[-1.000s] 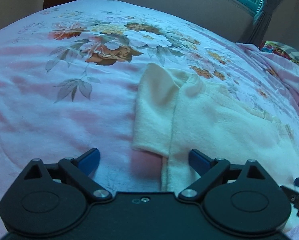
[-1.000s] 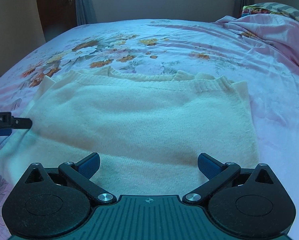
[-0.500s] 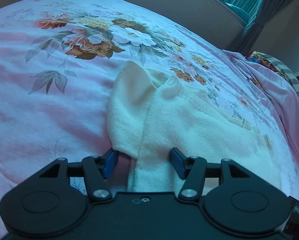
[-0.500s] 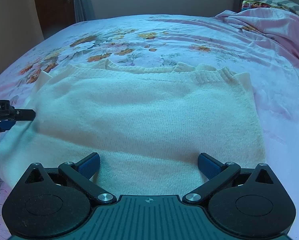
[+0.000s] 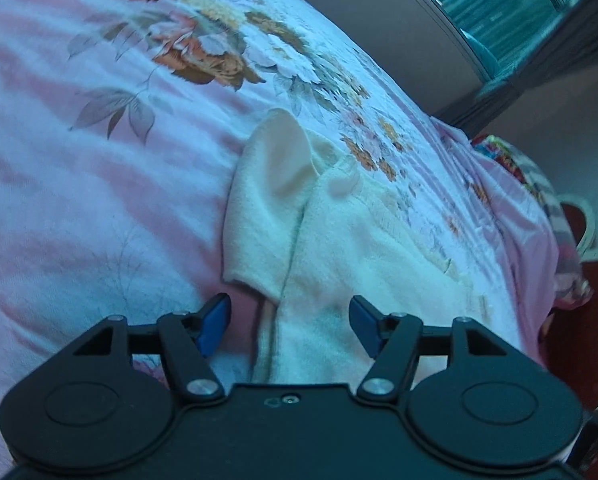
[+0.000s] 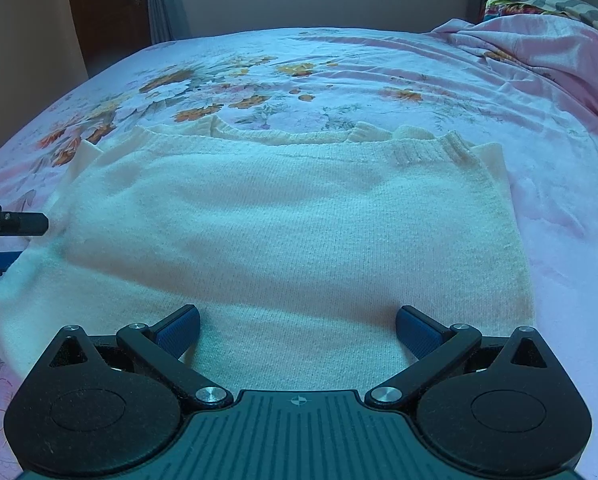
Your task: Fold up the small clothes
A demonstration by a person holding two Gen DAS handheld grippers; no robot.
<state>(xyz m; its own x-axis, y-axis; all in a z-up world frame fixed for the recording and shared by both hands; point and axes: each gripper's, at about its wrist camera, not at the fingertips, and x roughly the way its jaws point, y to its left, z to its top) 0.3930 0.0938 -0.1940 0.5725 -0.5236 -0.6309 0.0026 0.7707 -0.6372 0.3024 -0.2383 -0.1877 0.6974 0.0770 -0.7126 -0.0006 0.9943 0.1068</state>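
A cream knitted sweater (image 6: 291, 232) lies flat on the floral bedsheet (image 6: 299, 72), partly folded, its ribbed collar at the far side. My right gripper (image 6: 297, 330) is open, low over the sweater's near edge. My left gripper (image 5: 289, 322) is open at the sweater's left end (image 5: 319, 248), its fingers either side of the cloth edge and a folded sleeve (image 5: 267, 184). The left gripper's fingertips (image 6: 19, 224) show at the left edge of the right wrist view.
A bunched pink blanket (image 6: 539, 40) and a colourful pillow (image 6: 511, 6) lie at the bed's far right. A wall, curtains and a wooden door (image 6: 111, 12) stand behind the bed. The bed's edge and red floor (image 5: 579, 320) show at right in the left wrist view.
My left gripper narrowed its fingers around the sweater's edge half a second ago, then opened somewhat wider again and tilted. The right gripper moved slightly forward over the sweater.
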